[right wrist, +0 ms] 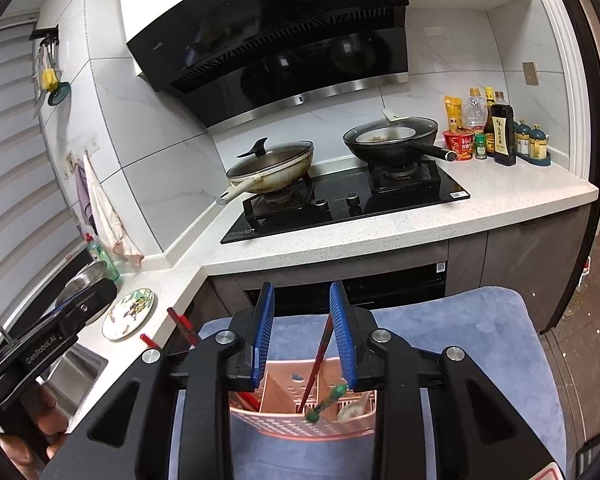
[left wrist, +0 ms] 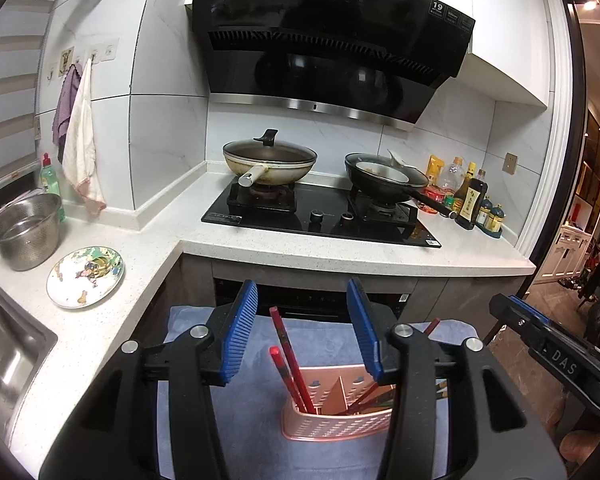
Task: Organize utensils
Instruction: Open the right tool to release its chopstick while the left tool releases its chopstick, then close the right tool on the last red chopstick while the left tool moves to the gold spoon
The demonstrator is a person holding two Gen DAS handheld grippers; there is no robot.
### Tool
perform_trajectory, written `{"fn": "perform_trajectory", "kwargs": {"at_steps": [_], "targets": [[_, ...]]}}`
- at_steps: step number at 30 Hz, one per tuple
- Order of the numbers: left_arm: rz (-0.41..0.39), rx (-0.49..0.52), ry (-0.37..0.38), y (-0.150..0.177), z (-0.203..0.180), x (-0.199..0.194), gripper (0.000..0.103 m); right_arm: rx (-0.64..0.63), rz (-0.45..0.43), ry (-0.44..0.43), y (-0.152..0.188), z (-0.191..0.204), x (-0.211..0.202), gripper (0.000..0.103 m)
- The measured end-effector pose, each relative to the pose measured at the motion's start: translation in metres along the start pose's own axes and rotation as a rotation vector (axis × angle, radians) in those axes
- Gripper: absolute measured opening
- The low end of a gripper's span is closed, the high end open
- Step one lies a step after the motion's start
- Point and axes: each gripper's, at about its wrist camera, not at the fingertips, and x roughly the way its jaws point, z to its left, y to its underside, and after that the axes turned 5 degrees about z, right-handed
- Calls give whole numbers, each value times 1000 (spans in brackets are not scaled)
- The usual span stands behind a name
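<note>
Nearest to the cameras, both grippers hang over a pink slotted basket that sits on a blue cloth in front of the kitchen counter. The left gripper stands wide open with nothing between its blue pads, directly above the basket. The right gripper is also open, though less so; a red chopstick rises between its pads close to the right one, and whether they touch cannot be told, but the pads are clearly not clamped on it. The basket is split into compartments: two red chopsticks lean in the left end, more lie slanted in the middle, and a green-handled utensil leans in a right-hand section beside a small spoon bowl. The chopsticks are probably light, stiff and smooth, so they may pivot or slip; a hold near mid-shaft, square across the pads, looks safest. The basket looks light enough to tip if a stick is levered against its wall. Farther off lie a patterned plate and a steel colander on the counter, then the stove with two pans.
</note>
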Motion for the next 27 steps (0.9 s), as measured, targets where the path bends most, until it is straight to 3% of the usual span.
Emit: {"fn": "perform_trajectory", "kwargs": {"at_steps": [17, 27], "targets": [[34, 31, -12, 39, 1, -40, 44, -33, 50, -19, 57, 6, -47, 29], [124, 32, -25, 114, 13, -65, 45, -63, 154, 21, 149, 1, -75, 29]]}}
